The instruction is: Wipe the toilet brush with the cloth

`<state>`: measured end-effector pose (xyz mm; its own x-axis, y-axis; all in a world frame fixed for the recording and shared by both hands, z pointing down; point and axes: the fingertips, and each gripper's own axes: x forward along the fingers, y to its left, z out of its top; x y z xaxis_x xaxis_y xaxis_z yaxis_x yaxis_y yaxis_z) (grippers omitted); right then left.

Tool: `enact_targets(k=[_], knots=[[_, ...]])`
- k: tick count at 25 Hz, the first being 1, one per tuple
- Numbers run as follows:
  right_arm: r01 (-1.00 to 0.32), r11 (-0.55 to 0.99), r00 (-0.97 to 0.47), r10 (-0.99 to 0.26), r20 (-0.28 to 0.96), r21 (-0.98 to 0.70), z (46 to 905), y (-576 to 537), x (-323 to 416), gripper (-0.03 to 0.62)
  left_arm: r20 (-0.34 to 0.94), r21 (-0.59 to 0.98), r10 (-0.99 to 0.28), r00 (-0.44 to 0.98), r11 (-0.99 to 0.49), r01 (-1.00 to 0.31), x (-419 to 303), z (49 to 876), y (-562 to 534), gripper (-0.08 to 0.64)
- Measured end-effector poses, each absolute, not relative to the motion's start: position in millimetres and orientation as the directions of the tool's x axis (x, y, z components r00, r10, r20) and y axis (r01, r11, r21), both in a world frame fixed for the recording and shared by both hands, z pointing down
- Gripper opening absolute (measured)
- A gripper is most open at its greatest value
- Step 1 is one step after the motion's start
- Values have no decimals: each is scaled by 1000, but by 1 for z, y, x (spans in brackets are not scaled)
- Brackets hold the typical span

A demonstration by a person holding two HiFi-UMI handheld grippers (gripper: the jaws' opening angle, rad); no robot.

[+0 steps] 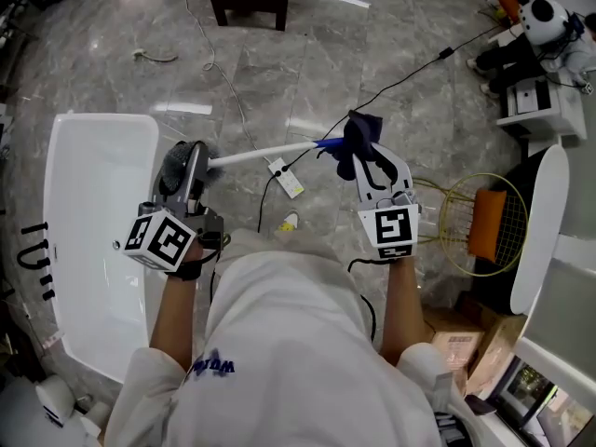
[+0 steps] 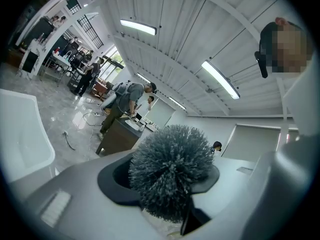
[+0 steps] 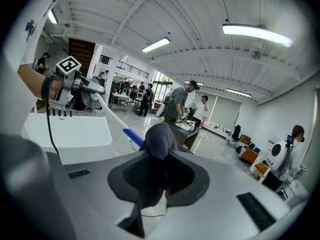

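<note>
**Cloth on the brush handle, both grippers clamped**

The person stands over a grey marble floor with a gripper in each hand and the toilet brush stretched level between them. The left gripper has its jaws closed on the brush at the bristle end. In the left gripper view the grey bristle head sits right between the jaws and fills the gap.

From there the white handle runs across to its blue end. The right gripper has its jaws pinched tight on a dark blue cloth, which is bunched against that blue end. In the right gripper view the cloth stands up out of the closed jaws, with the blue tip touching it on the left.

A white bathtub lies just beside the person's left arm. A white power strip and its cable lie on the floor below the handle. A gold wire basket with an orange pad sits near the right hand.
</note>
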<state>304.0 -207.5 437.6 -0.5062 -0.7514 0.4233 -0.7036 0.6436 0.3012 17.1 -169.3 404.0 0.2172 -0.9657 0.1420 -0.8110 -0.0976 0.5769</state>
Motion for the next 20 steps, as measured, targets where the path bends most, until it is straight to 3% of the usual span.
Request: enact_targets(k=[5, 14, 20], knots=[[-690, 676, -558, -724, 405, 259, 437, -203, 287, 72, 155, 564, -960, 231, -106, -819, 35, 405, -172, 202], [-638, 769, -727, -619, 295, 39, 423, -173, 229, 71, 191, 550, -950, 246, -104, -829, 63, 410, -174, 206], [-548, 836, -816, -539, 211, 19, 397, -142, 176, 69, 205, 526, -935, 289, -145, -838, 85, 409, -177, 206]])
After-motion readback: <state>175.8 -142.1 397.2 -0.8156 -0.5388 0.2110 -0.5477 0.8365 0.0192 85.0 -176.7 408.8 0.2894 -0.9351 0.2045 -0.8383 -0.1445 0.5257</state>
